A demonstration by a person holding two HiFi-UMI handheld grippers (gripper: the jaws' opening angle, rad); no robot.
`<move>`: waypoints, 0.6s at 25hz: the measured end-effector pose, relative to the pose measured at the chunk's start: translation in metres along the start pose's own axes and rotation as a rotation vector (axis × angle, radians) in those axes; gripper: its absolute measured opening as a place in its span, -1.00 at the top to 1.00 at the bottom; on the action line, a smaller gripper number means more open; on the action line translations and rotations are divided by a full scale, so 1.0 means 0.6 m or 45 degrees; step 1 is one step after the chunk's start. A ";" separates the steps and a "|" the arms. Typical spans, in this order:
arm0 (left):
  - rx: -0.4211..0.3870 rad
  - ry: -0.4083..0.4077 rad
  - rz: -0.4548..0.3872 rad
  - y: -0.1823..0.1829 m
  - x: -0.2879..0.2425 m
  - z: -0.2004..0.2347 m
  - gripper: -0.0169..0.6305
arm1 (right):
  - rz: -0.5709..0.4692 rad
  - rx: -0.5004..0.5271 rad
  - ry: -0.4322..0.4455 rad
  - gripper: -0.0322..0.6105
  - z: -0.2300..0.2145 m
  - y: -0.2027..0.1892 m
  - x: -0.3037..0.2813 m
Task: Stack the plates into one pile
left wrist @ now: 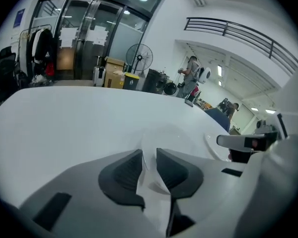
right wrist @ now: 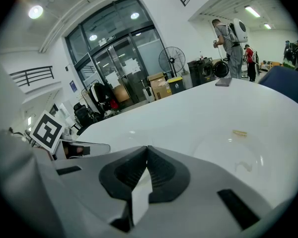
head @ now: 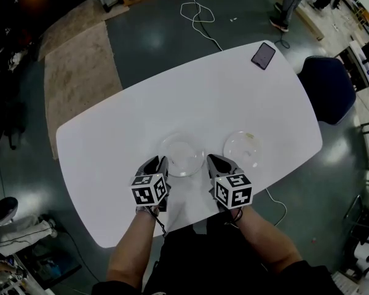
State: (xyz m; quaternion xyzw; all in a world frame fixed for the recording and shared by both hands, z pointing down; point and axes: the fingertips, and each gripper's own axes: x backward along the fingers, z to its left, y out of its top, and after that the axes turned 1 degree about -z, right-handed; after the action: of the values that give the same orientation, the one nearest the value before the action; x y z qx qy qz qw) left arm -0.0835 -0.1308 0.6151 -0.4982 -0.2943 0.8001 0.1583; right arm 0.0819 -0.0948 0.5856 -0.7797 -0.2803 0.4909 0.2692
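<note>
1. two clear round shallow plates are lying side by side, apart, by the near edge of the white oval table: left plate, right plate; no pile yet
2. left gripper is standing narrowly open, the left plate's near rim in the gap, pads not visibly pressing it
3. right gripper is sitting fully closed on nothing, just short of the right plate
4. looks like the pickup is in hand; next move is calling for pinching that rim, lifting clear, then lowering it centred onto the right plate
</note>
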 end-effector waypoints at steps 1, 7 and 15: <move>-0.031 0.020 0.009 -0.002 -0.001 0.000 0.64 | 0.000 0.000 0.001 0.85 0.000 0.000 0.001; -0.142 0.060 0.037 -0.012 -0.008 -0.003 0.62 | 0.003 -0.002 0.002 0.85 -0.002 -0.002 0.002; -0.198 0.069 0.031 -0.008 -0.011 -0.009 0.62 | 0.002 -0.009 0.000 0.85 -0.004 -0.003 0.004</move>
State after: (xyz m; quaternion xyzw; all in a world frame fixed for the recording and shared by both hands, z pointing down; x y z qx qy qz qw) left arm -0.0760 -0.1289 0.6209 -0.5340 -0.3450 0.7629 0.1175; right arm 0.0848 -0.0922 0.5861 -0.7809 -0.2815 0.4902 0.2659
